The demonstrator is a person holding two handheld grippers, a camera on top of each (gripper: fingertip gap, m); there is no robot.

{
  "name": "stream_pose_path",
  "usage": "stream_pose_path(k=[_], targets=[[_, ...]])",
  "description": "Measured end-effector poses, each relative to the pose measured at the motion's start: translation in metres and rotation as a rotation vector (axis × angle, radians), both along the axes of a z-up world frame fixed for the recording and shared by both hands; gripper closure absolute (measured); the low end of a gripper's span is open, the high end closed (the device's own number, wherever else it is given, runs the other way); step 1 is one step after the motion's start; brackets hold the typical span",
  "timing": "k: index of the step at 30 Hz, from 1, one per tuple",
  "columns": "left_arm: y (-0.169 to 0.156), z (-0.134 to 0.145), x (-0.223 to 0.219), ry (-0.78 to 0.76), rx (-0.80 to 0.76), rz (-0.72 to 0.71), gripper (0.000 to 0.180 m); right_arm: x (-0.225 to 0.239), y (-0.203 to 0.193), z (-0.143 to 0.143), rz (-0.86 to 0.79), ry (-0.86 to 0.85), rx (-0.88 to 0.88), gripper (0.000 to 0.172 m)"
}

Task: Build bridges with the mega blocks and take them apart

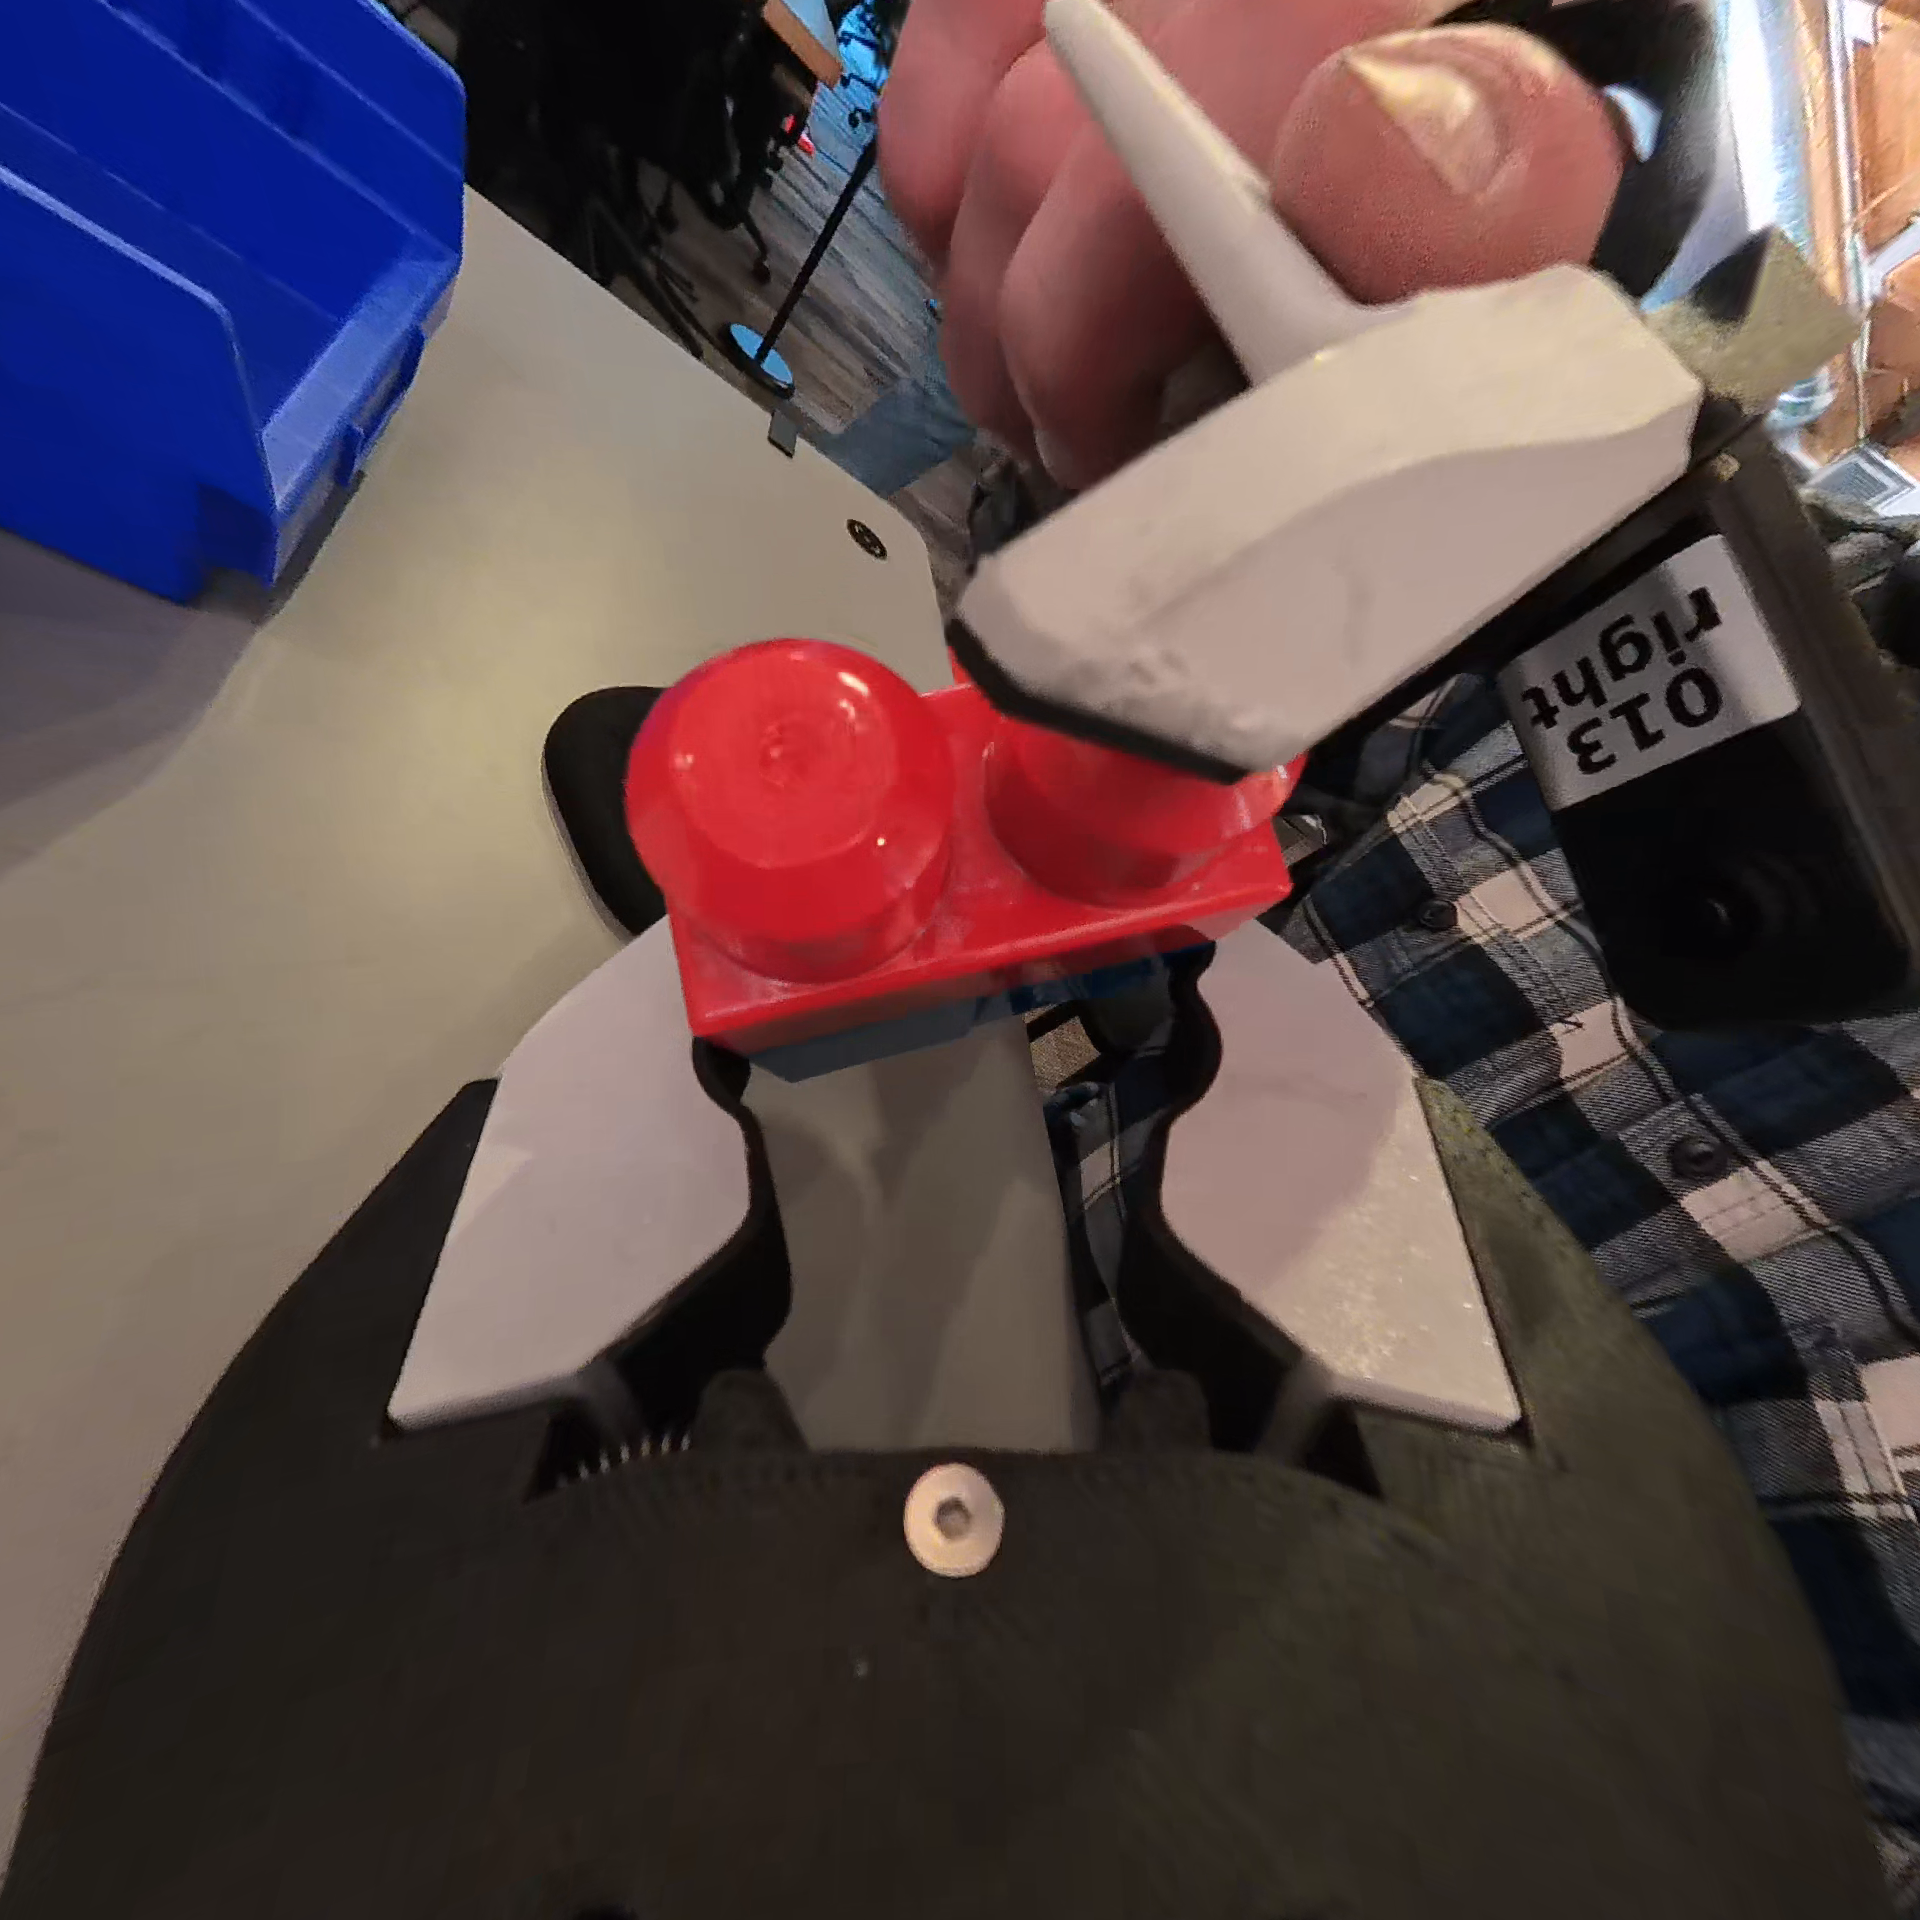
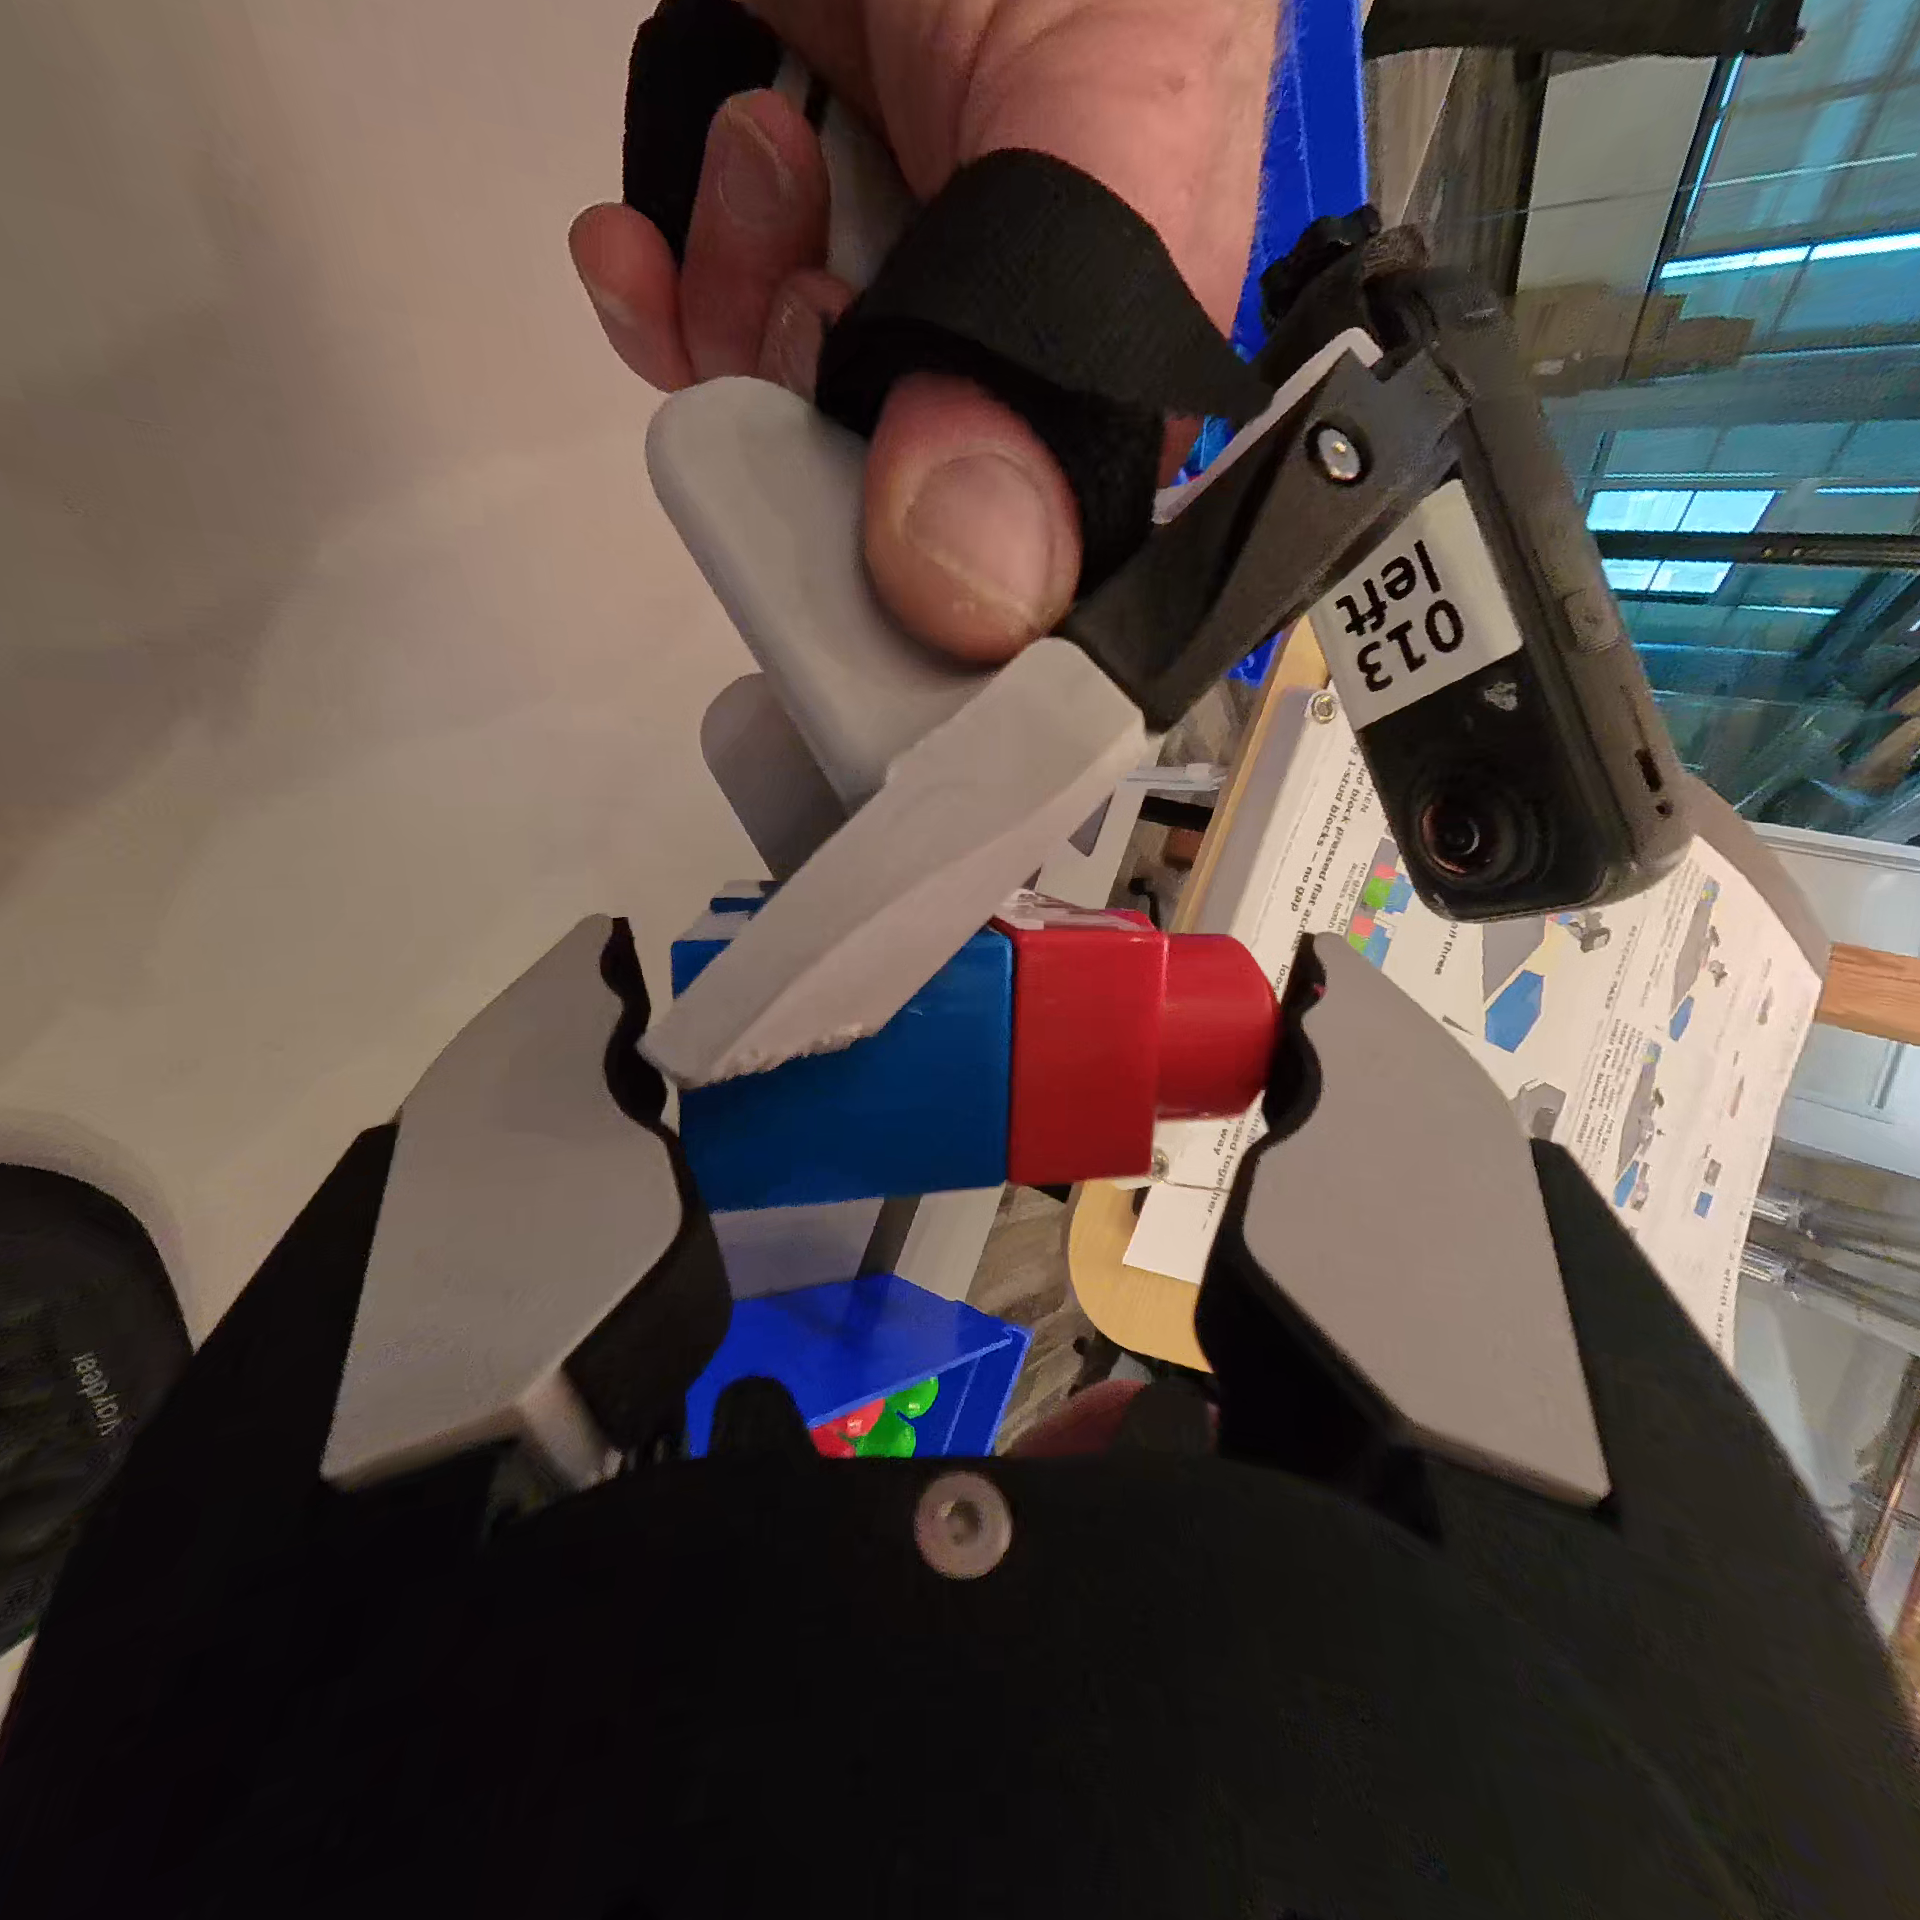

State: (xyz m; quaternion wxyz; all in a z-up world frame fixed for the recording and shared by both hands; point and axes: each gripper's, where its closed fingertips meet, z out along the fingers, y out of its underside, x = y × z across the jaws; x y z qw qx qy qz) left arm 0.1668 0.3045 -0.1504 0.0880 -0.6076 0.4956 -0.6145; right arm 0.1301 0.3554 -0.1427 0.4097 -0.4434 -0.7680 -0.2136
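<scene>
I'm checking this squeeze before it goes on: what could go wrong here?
1. The right gripper bears on the red block's rounded stud; the pad could slip off.
2. The left gripper holds only the blue block, in mid-air, so a skewed push might twist the stack loose.

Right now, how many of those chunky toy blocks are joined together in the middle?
2. A red block is pressed onto a blue block, and the pair sits between both grippers' jaws. More loose blocks lie in a blue bin below, mostly hidden.
</scene>
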Motion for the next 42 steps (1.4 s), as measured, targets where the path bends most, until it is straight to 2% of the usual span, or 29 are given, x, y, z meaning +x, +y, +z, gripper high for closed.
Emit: stream_pose_path(k=[2,9,14,18,19,23,28,34,40,42], targets=[[0.0,0.001,0.001,-0.001,-0.018,-0.002,0.102,0.001,0.0,0.004,0.0,0.019,0.013,0.067],[-0.001,-0.001,0.004,-0.006,-0.04,-0.023,0.102,0.005,-0.001,0.001,0.009,0.012,0.005,0.069],[0.003,-0.003,0.006,-0.008,-0.053,-0.001,0.102,0.006,0.004,0.0,-0.009,0.052,0.003,0.067],[0.008,-0.007,0.007,0.037,-0.001,0.034,0.102,0.007,0.005,-0.005,-0.004,0.045,0.046,0.058],[0.006,-0.012,0.007,0.069,0.014,0.02,0.102,0.006,0.002,-0.005,0.015,0.041,0.046,0.071],[0.003,-0.013,0.006,0.088,0.017,-0.007,0.102,0.005,0.0,-0.001,0.023,0.093,0.034,0.072],[0.001,-0.001,0.007,0.03,0.02,-0.019,0.102,0.003,-0.005,0.012,0.059,0.221,0.033,0.073],[-0.007,0.028,0.001,-0.153,-0.034,-0.071,0.105,0.003,-0.018,0.048,0.134,0.453,0.016,0.073],[-0.005,0.03,0.004,-0.161,-0.003,-0.04,0.113,0.007,-0.019,0.055,0.136,0.464,0.055,0.073],[-0.005,0.037,0.002,-0.212,-0.023,-0.049,0.116,0.007,-0.024,0.063,0.155,0.51,0.054,0.073]])
